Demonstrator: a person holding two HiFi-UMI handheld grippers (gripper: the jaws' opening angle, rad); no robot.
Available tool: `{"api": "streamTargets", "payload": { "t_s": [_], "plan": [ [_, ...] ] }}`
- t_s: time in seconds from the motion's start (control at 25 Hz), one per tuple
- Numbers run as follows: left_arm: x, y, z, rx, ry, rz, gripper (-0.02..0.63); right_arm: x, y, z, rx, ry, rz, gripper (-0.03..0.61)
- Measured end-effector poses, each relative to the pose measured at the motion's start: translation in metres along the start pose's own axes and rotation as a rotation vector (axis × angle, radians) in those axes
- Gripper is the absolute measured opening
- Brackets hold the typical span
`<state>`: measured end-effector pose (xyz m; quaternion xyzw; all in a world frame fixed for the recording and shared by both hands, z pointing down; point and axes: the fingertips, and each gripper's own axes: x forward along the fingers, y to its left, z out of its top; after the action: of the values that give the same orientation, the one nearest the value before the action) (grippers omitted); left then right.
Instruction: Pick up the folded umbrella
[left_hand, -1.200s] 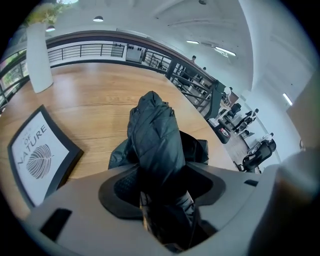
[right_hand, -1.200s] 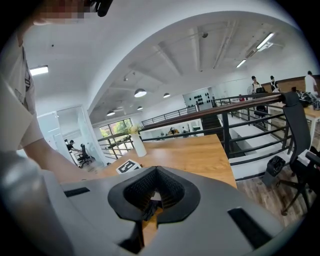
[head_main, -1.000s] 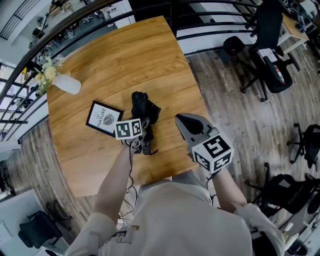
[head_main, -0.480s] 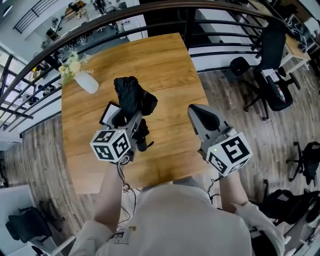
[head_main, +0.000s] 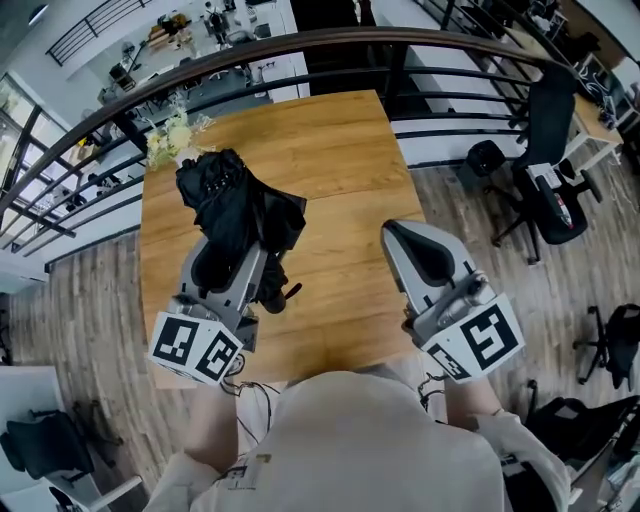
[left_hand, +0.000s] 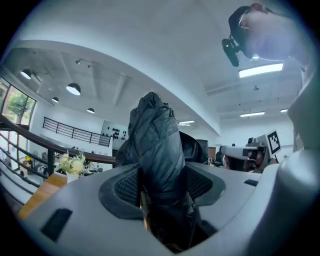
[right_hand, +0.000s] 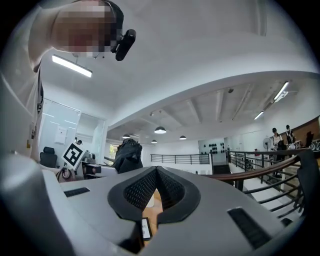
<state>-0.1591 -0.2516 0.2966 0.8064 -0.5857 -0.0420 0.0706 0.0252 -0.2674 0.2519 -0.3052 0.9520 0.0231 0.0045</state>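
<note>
The folded black umbrella (head_main: 235, 200) hangs in the air well above the wooden table (head_main: 340, 150), with its strap and handle end dangling near my left gripper (head_main: 238, 258). That gripper is shut on it; in the left gripper view the umbrella (left_hand: 159, 150) fills the gap between the pads and stands up past them. My right gripper (head_main: 400, 238) is raised beside it at the right, shut with nothing in it, its pads (right_hand: 140, 189) meeting at the tip. The right gripper view shows the umbrella (right_hand: 128, 155) off to the left.
A white vase with flowers (head_main: 172, 140) stands at the table's far left corner. A dark railing (head_main: 300, 50) runs behind the table. Office chairs (head_main: 545, 130) stand on the wood floor at the right. A framed card (right_hand: 145, 229) shows below through the right jaws.
Both grippers have risen toward the head camera. The left one lifted the umbrella off the table, and it now covers the framed card.
</note>
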Motion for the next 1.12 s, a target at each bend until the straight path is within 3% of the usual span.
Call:
{"api": "streamTargets", "payload": {
  "t_s": [0.16,0.36,0.68,1.12],
  "plan": [
    [-0.039,-0.016,0.014,0.048,-0.071,-0.013,0.255,-0.010,0.015,-0.003,0.008,-0.015,0.015,0.028],
    [-0.056,-0.033,-0.001,0.153,-0.062,0.006,0.255,-0.020,0.009,-0.012,-0.008,-0.003,0.011,0.028],
    [-0.063,-0.020,-0.022,0.095,0.022,0.056,0.255,-0.007,0.021,-0.029,0.025,0.087,0.060,0.028],
    [-0.061,-0.020,-0.021,0.095,0.002,0.045,0.256,-0.004,0.022,-0.034,0.030,0.096,0.068,0.028]
  ]
}}
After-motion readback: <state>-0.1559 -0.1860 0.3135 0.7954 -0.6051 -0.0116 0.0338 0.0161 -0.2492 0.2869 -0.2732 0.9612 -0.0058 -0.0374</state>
